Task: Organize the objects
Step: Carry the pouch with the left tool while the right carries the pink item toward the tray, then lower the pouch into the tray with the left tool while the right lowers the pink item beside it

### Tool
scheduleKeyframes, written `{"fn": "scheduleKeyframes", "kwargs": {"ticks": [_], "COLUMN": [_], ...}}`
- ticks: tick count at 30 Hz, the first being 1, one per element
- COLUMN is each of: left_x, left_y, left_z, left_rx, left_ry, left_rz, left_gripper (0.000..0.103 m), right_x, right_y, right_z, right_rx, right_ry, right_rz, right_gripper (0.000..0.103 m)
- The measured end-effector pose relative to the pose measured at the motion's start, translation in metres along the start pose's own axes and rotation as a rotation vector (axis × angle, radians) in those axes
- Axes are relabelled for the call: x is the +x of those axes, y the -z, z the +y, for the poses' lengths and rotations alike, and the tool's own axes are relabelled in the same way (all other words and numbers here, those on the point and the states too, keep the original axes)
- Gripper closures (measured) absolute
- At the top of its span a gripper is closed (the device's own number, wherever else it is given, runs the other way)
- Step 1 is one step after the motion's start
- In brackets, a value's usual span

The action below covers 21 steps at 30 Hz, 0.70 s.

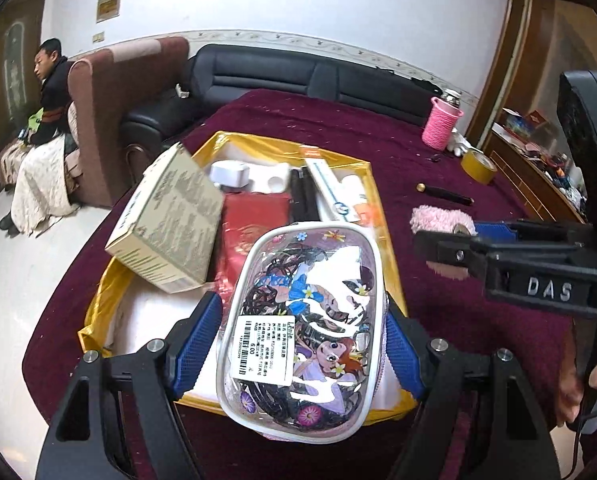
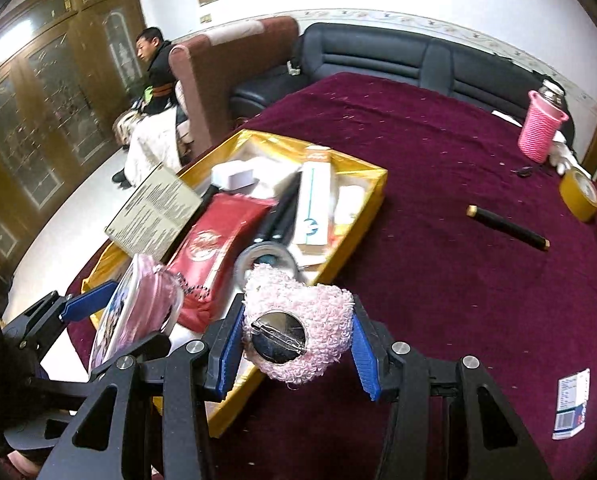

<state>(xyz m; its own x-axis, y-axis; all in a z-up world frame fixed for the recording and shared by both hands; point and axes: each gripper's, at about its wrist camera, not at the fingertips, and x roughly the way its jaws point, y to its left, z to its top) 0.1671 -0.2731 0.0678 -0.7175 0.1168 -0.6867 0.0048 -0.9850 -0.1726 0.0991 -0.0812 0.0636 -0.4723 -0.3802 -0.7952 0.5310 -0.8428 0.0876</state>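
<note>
- A dark red cloth (image 2: 438, 184) covers your table, with a sofa (image 1: 282, 76) behind it.
- Your left claw (image 1: 298, 344) squeezes a clear pouch (image 1: 302, 328) above the near end of the yellow tray (image 1: 286, 148).
- Your right claw (image 2: 296, 340) grips a fluffy pink badge (image 2: 298, 320) at the tray's 3 o'clock edge.
- A black tube (image 2: 506, 227) lies at 2 o'clock from the badge.

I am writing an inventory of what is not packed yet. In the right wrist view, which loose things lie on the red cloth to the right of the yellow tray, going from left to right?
black tube → pink woven holder → white printed label → roll of yellow tape.
</note>
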Motion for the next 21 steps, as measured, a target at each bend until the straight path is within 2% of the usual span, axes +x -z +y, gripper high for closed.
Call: {"fn": "scheduleKeyframes", "kwargs": {"ticks": [11, 21], "left_x": [-0.001, 0.001], "left_y": [0.001, 0.001], "left_z": [0.024, 0.033], "left_rx": [-0.026, -0.019], "left_ry": [-0.054, -0.110], "left_rz": [-0.030, -0.047], "left_gripper": [0.026, 0.026], "right_x": [0.028, 0.047], "right_y": [0.005, 0.007], "right_z": [0.034, 0.045], "right_rx": [-0.071, -0.126], "right_ry": [0.000, 0.052], "right_rz": [0.059, 0.080], "right_gripper": [0.049, 0.049]}}
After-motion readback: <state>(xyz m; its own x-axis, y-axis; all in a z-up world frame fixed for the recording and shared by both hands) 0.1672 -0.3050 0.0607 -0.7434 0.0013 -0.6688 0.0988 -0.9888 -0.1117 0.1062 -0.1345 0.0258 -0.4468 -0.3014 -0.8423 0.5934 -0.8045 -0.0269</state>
